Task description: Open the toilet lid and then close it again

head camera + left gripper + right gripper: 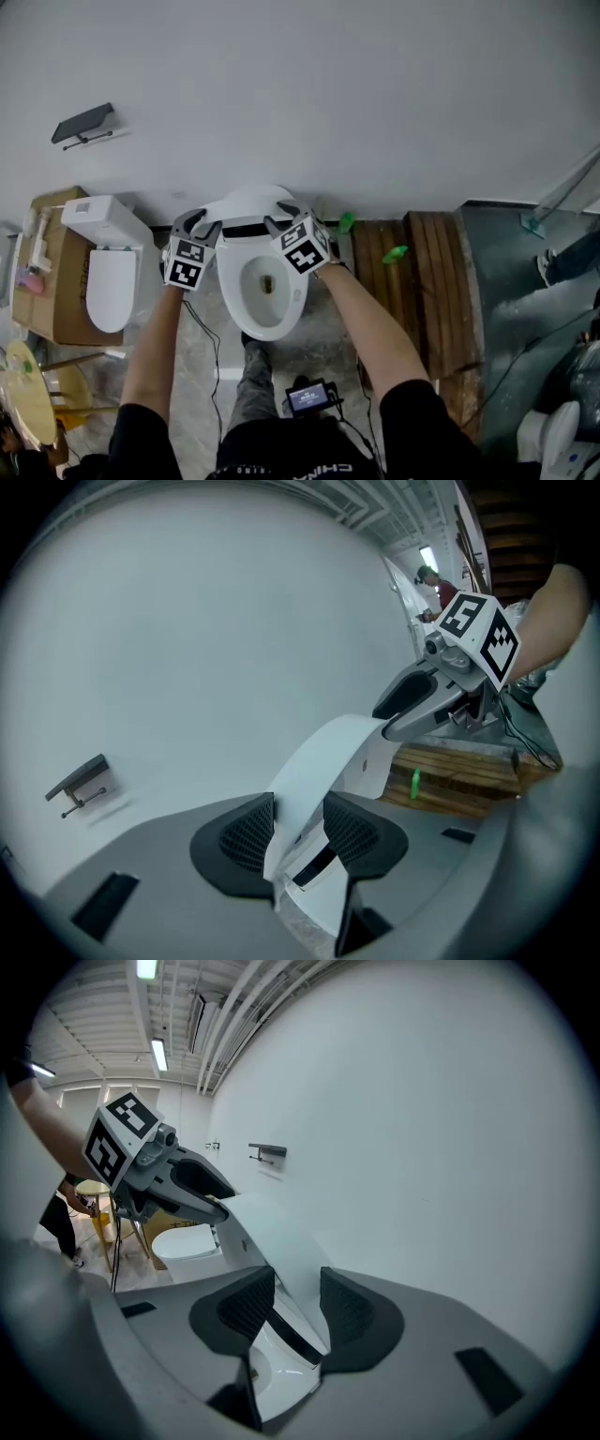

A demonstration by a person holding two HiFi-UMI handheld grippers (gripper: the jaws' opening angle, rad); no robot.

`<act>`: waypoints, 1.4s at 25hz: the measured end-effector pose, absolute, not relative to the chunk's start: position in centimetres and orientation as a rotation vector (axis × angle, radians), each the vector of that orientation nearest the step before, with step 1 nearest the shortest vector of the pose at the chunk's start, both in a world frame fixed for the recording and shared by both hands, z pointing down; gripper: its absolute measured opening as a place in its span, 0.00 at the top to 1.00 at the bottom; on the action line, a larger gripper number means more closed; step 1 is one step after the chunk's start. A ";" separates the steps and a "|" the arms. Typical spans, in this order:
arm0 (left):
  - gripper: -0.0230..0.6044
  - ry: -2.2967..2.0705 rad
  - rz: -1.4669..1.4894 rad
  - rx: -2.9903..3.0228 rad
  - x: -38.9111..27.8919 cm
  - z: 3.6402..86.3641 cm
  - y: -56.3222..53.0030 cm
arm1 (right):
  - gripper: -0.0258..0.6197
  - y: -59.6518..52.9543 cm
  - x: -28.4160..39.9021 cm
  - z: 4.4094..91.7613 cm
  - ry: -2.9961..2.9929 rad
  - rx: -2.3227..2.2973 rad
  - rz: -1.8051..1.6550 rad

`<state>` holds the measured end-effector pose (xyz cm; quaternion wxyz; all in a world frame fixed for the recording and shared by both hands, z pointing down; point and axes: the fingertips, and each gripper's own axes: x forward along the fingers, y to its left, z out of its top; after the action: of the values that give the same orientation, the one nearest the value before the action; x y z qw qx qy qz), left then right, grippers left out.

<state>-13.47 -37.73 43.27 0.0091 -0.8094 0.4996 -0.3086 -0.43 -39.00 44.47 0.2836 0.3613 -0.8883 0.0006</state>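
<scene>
A white toilet (267,298) stands against the white wall, its bowl uncovered. Its white lid (249,201) is raised partway and tilts back toward the wall. My left gripper (201,226) is shut on the lid's left edge, and my right gripper (283,221) is shut on its right edge. In the left gripper view the lid (323,757) runs up between the black pads of the left gripper (298,832), with the right gripper (422,697) clamped further along it. In the right gripper view the lid (272,1232) sits between the pads of the right gripper (295,1302), and the left gripper (192,1185) holds the far edge.
A second toilet (108,272) rests on a cardboard box (42,281) to the left. A dark holder (84,124) is fixed to the wall. Wooden pallets (427,300) with green bottles (395,253) lie to the right. Another person's leg (567,262) shows at far right.
</scene>
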 end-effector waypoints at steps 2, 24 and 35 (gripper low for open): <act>0.69 1.538 -0.924 -2.543 -13.8 42.7 -39.1 | 0.71 -40.5 -0.8 43.9 -2.387 0.967 0.013; 0.77 1.448 -0.771 -2.629 -16.5 38.8 -56.0 | 0.76 -57.5 -2.5 39.6 -2.315 1.222 0.167; 0.78 1.649 -0.760 -2.612 -17.4 38.9 -63.9 | 0.78 -65.2 -3.1 39.8 -2.354 1.177 0.148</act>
<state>-17.43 -63.86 38.94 -0.0200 -0.8209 0.5183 -0.2389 -3.10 -65.18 39.77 0.2499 0.4324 -0.8647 0.0544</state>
